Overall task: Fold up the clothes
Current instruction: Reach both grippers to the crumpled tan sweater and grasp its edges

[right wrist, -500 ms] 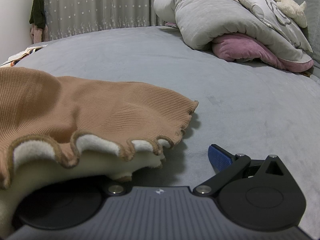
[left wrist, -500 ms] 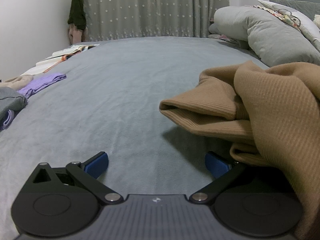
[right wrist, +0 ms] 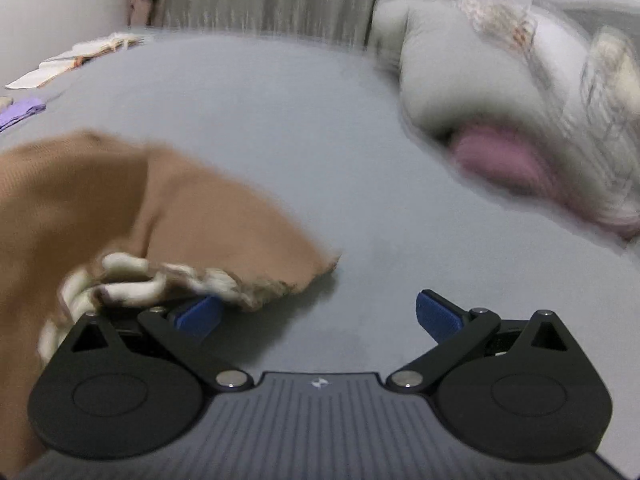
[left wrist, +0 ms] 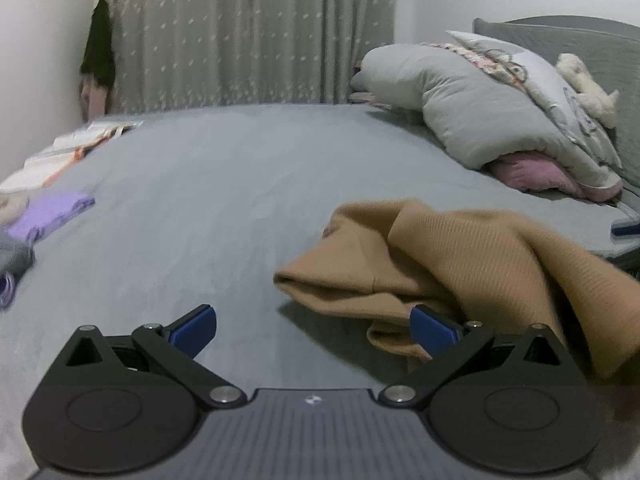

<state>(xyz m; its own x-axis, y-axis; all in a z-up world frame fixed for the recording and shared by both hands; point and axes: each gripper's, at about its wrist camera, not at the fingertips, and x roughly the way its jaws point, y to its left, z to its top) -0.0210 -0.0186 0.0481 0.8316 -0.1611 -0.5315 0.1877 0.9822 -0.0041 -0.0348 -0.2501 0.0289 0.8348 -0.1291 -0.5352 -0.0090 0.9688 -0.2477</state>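
A tan ribbed garment with a cream fleece lining lies bunched on the grey bed. In the left wrist view it sits right of centre, its folded sleeve pointing left; my left gripper is open and empty, its right pad touching the cloth. In the right wrist view the garment fills the left side, its scalloped hem just above the left pad. My right gripper is open and empty. That view is motion-blurred.
A grey duvet over pink bedding is piled at the headboard on the right. Purple clothing and a grey item lie at the left edge. Papers lie far left. Curtains hang behind.
Both grippers have pulled back and risen. The garment now lies lower and further off in both views, and no longer drapes over the right gripper's left side.
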